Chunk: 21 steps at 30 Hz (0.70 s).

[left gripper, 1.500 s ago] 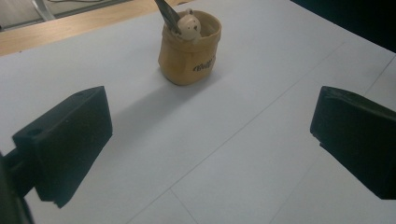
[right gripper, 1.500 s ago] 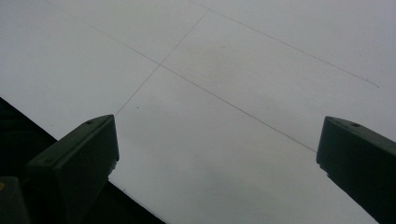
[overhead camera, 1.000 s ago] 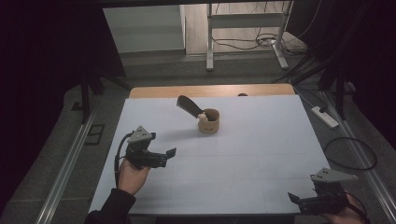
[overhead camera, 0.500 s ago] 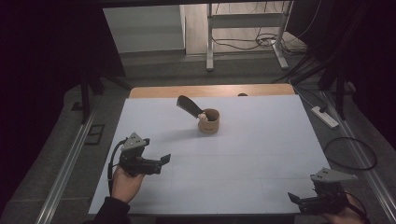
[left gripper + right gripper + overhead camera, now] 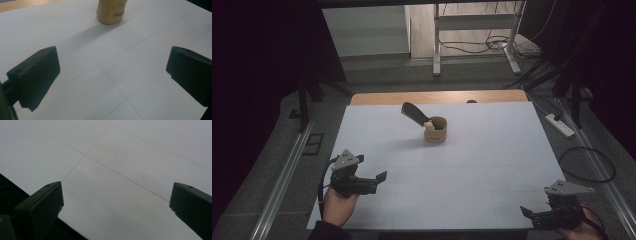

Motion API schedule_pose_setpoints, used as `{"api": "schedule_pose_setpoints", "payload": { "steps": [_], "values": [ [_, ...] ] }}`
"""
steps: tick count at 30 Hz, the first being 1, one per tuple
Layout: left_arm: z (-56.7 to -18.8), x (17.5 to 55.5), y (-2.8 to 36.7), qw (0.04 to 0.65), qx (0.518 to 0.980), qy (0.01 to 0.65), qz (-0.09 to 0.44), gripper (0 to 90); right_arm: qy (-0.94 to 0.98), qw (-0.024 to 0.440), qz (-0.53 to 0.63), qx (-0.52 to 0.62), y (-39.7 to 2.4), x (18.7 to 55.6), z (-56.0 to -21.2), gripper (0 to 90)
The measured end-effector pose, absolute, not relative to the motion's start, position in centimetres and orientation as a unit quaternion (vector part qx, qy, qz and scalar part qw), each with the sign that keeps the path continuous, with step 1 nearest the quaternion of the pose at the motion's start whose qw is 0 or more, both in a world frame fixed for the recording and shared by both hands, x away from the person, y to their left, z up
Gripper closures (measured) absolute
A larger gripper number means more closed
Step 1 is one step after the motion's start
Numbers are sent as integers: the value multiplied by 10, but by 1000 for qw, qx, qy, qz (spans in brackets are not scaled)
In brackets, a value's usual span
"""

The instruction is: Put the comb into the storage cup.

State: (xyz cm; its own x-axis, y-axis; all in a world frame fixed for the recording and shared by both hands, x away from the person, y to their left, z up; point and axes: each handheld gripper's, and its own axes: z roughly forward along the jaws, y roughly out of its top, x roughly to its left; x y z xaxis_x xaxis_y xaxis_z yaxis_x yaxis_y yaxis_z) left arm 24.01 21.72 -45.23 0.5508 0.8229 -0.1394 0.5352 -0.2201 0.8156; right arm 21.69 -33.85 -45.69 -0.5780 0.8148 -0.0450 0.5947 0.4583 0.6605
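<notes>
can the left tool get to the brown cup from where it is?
Probably yes. The left tool is open and faces the cup across bare white table; nothing lies between them. The dark scoop sticks out of the cup on its far side.

cup (image 5: pixel 110 11): its top is cut off by the upper edge in the left gripper view
cup's print: too blurred to read
pale thing in the cup (image 5: pixel 429 125): too small to name
right hand (image 5: pixel 579 231): cut off by the near edge
</notes>
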Motion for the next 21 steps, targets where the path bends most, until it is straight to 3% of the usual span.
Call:
{"api": "schedule_pose_setpoints", "payload": {
  "steps": [21],
  "values": [
    [-459, 213, 234, 425, 757, 465, 175, 0, 835, 183, 303, 421, -338, 217, -457, 0]
  ]
}}
